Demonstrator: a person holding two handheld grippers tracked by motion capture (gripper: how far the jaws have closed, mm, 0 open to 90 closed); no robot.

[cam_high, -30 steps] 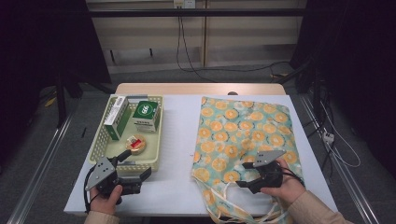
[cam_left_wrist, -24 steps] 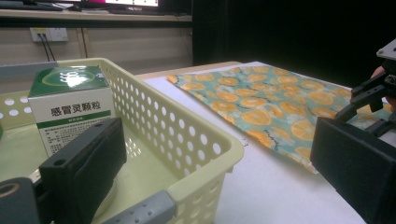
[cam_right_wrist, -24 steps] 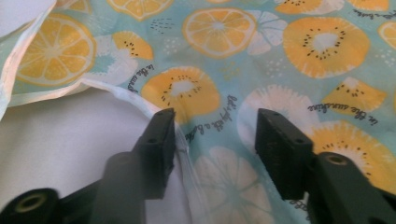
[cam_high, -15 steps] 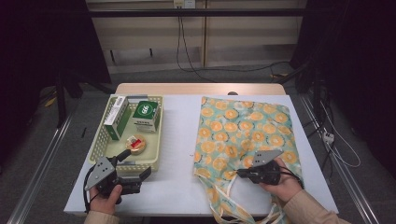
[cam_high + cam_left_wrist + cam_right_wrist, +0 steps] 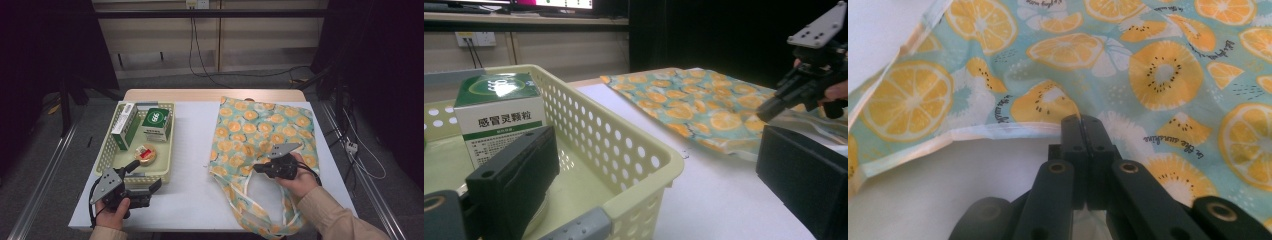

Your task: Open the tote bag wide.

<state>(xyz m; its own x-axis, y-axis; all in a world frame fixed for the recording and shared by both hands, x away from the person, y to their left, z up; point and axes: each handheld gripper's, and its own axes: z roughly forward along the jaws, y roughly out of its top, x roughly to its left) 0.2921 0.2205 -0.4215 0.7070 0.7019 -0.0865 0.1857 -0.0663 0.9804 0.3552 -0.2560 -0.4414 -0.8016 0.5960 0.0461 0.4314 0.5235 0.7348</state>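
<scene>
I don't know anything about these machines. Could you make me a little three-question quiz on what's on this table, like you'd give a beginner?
1. True or false: the right tongs are closed on the rim of the fruit-print fabric bag.
2. What holds the green and white boxes: (a) the bag, (b) the pale yellow perforated plastic basket, (c) the bare table?
3. Fill in: the left tongs, near the basket's front edge, have their jaws ____.

Key: 1 true; 2 b; 3 open.
</scene>
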